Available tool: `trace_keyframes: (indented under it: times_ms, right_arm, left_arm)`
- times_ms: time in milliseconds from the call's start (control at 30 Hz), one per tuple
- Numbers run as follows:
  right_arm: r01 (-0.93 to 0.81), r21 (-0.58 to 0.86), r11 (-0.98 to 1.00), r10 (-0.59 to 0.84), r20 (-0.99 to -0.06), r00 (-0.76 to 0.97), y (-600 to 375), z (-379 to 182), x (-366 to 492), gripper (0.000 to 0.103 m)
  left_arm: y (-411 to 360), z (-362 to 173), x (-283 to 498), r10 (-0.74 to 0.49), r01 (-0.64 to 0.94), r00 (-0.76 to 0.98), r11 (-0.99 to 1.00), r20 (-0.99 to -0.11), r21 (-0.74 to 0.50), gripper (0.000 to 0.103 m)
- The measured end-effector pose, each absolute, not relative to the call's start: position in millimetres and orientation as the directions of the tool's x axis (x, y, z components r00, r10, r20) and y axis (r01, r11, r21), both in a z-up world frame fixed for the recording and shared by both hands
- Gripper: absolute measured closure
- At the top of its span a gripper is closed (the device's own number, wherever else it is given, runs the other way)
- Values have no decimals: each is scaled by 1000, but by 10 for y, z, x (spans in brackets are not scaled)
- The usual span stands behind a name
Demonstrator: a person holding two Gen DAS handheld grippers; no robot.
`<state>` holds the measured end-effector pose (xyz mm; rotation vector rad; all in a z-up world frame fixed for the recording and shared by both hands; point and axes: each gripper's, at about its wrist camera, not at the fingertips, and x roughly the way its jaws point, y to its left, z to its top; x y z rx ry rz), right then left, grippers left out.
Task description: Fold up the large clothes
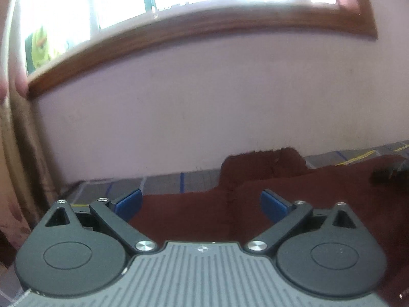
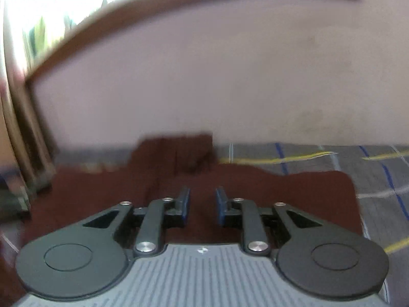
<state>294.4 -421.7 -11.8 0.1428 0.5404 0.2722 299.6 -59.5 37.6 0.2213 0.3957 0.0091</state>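
Observation:
A dark red-brown garment [image 1: 199,212] lies spread flat on a grey checked bedsheet [image 1: 163,181]. A raised fold of it [image 1: 263,163] stands near the wall. My left gripper [image 1: 200,202] is wide open and empty just above the cloth. In the right wrist view the same garment [image 2: 294,192] lies under my right gripper [image 2: 202,202], whose blue pads [image 2: 185,202] stand a narrow gap apart with nothing between them. The garment's right edge ends at the sheet [image 2: 383,179]. This view is blurred.
A pale pink wall [image 1: 204,107] rises right behind the bed. A wood-framed window [image 1: 179,28] is above it. A brownish curtain [image 1: 18,153] hangs at the left. A dark object [image 1: 388,174] lies at the far right on the cloth.

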Motion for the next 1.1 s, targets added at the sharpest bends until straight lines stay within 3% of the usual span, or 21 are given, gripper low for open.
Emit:
trace_keyframes:
  times_ms: [100,167,267,433,567,800,1100]
  right_arm:
    - [-179,110,978,210,-534,819,-4057,-356,3075,91]
    - [-165,102,981,193,-551,812,-4067,-433,3145,93]
    - [-177,46,983,172,-568,805,-4032,-519,3159,96]
    - [-175,60,983,176,-586,791,-4058,-684,3198,96]
    - [-183,105,978,210,-559,802,-4145,-789,3192,97]
    - [-227,234,945,318,-508,800,-4385,-879,3179,97]
    - [-213,158,964,264,-479,837,-4257,-881,3123,96]
  left_arm:
    - [-580,221,3258,106,8,898,966,-428,257,9]
    - [-498,113,3391,134,-10,873,966,-469,258,20]
    - [-292,-21,3495,140,-44,848,980,-511,195,20]
    - [-59,-196,3569,154,-97,821,987,-549,132,15]
    - [165,-346,3699,166,-144,771,986,-614,85,0]
    - [333,-528,3759,157,-154,754,986,-638,61,0]
    - [371,-582,3797,141,-163,748,986,-648,26,0]
